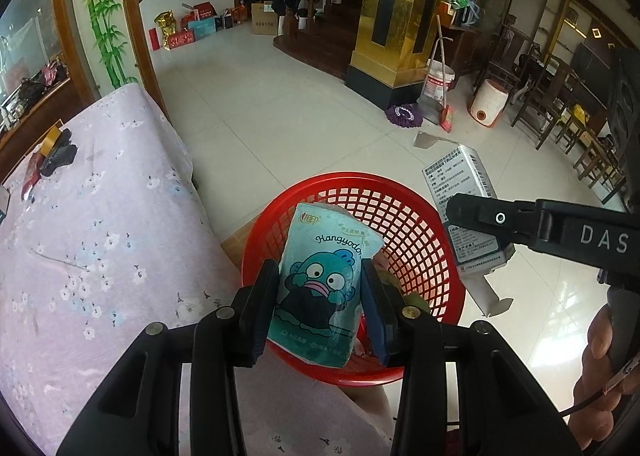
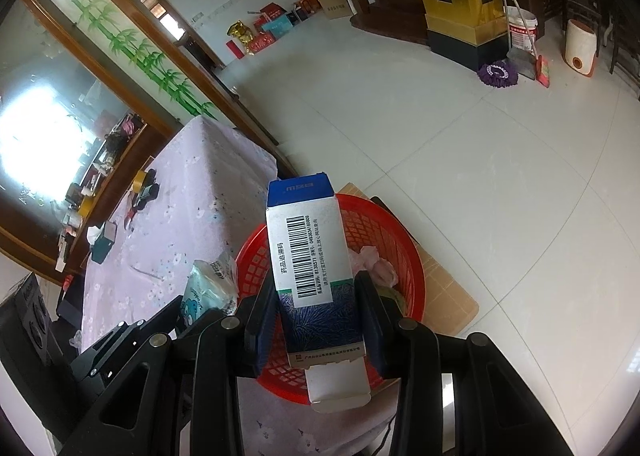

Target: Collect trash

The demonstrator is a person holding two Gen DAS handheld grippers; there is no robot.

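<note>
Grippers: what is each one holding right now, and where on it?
Left gripper clamps the teal tissue pack by its lower sides. Right gripper clamps the barcoded medicine box across its lower half.

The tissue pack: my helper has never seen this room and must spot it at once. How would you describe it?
Find the red mesh basket on the floor beside the table with the pink floral cloth. Over it, the left gripper holds a teal tissue pack. Unlike the barcoded white-and-blue box in the right gripper, it is soft and shows a cartoon fish face.
</note>
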